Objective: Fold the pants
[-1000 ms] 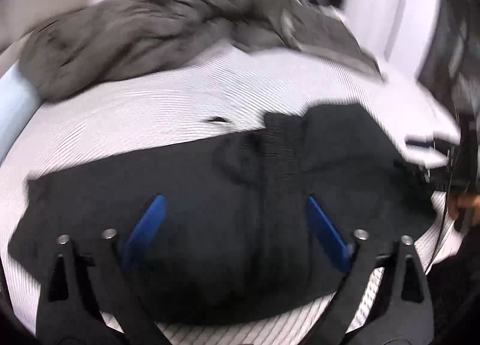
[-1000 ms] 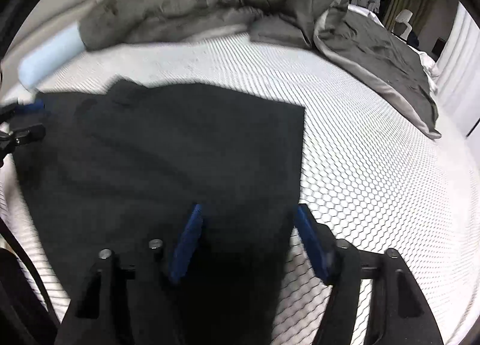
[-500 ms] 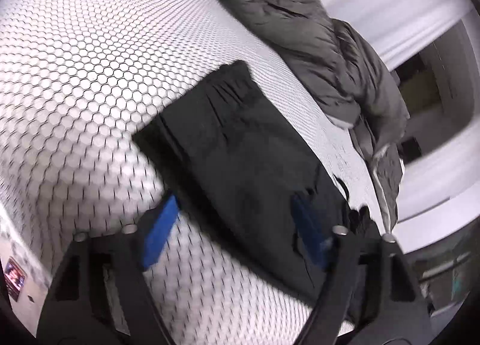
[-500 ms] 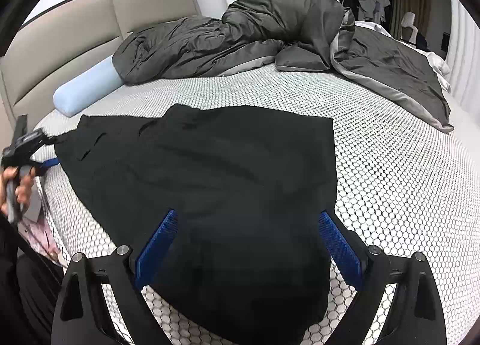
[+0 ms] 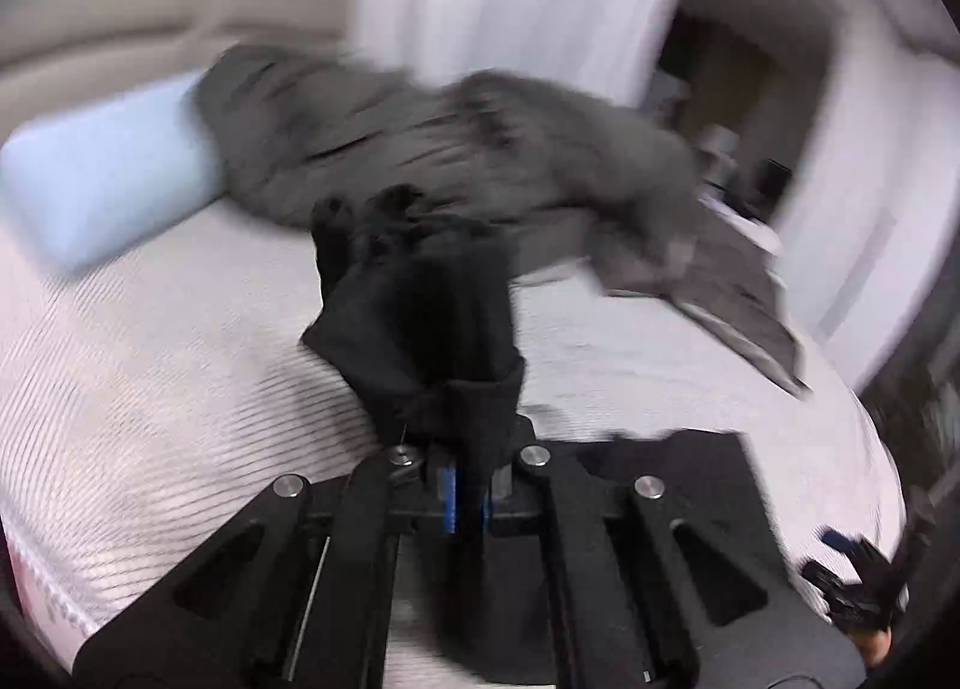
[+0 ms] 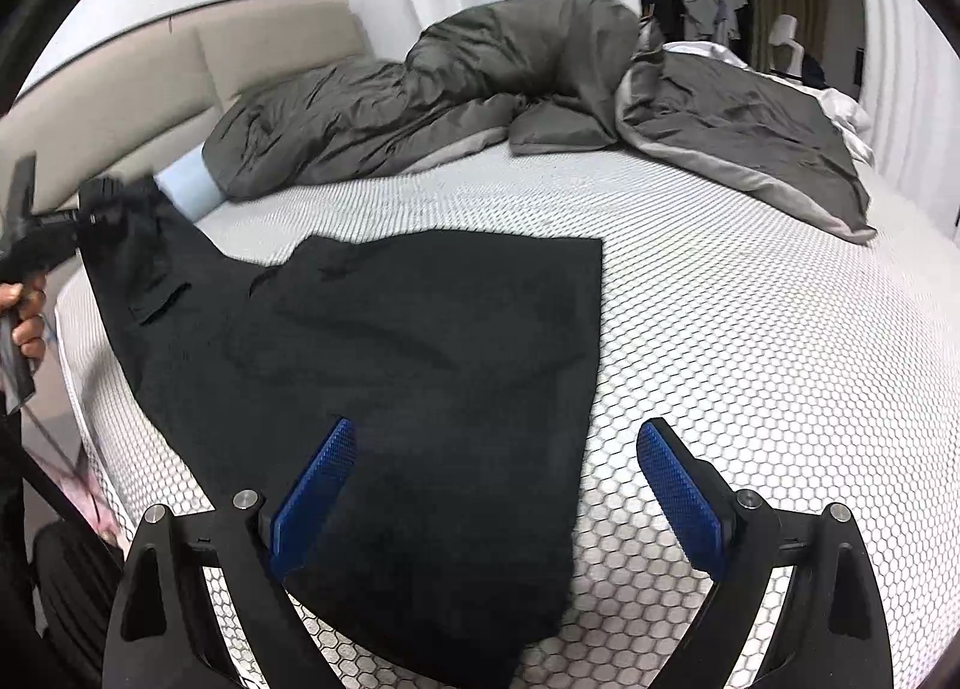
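The pants (image 6: 420,389), soft, limp and light, lie spread on the bed (image 6: 720,329). One corner at 9 o'clock is pinched by the left claw (image 5: 465,494). The right claw (image 6: 492,485) is held wide, empty; the 6 o'clock hem should be taken.

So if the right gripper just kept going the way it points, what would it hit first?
Most likely the black pants: the open right gripper points down at their near end, spread on the mattress. Its right finger looks past the cloth's edge, so it may meet mattress instead.
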